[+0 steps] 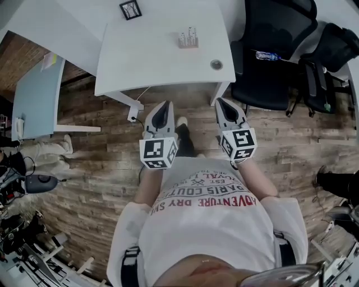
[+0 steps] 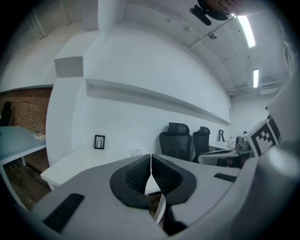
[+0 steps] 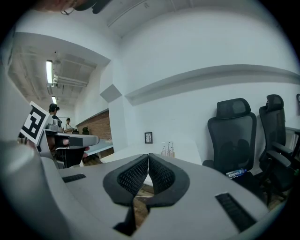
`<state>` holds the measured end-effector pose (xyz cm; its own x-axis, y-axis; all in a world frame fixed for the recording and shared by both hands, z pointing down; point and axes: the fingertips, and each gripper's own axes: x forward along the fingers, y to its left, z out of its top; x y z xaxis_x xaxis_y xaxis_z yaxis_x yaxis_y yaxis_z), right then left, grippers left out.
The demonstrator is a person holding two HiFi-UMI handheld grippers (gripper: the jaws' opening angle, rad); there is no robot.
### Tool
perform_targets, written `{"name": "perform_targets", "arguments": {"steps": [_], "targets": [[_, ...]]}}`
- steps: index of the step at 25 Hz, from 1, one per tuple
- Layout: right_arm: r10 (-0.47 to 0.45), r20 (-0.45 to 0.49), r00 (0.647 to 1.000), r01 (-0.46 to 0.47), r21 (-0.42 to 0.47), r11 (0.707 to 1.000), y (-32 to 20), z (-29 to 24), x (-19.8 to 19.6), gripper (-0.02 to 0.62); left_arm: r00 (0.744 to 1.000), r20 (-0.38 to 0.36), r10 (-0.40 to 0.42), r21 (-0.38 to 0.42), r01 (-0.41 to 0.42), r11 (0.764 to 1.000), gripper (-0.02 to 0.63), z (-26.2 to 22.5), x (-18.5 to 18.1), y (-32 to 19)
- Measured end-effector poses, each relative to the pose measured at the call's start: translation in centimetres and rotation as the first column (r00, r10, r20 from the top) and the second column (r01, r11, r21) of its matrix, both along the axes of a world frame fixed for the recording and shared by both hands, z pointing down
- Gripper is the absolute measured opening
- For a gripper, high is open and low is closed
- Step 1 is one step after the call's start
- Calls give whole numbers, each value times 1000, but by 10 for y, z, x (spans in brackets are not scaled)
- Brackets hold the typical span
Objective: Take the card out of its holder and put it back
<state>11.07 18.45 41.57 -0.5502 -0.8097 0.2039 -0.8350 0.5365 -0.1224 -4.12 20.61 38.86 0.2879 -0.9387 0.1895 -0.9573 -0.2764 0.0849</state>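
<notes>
- Left gripper (image 1: 164, 105): jaws pressed together with nothing between them, as its own view (image 2: 151, 165) shows. It is held off the desk (image 1: 146, 56), just in front of the near edge, tips pointing toward it.
- Right gripper (image 1: 222, 103): jaws also pressed together and empty, seen in its own view (image 3: 148, 162). It is in front of the desk's near right corner, level with the left gripper and apart from it.
- Holder (image 1: 188, 42): stands on the desk toward its far side, right of the middle, well apart from both grippers. It also shows small in the right gripper view (image 3: 167, 150).
- Card (image 1: 192, 32): upright in the holder; too small to make out more.
- Frame (image 1: 130, 9): at the desk's far edge, left of the holder.
- Chair (image 1: 269, 50): black, just beyond the desk's right side, with a bottle (image 1: 267, 55) lying on its seat.
- Floor (image 1: 101, 168): wood planks under and in front of the desk.
</notes>
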Motion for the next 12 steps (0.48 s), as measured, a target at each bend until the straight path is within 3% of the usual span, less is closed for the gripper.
{"name": "perform_targets", "arguments": {"steps": [12], "targets": [[208, -18, 978, -209, -5, 978, -161, -5, -19, 26, 985, -35, 167, -8, -167, 986, 28, 4, -30, -185]]}}
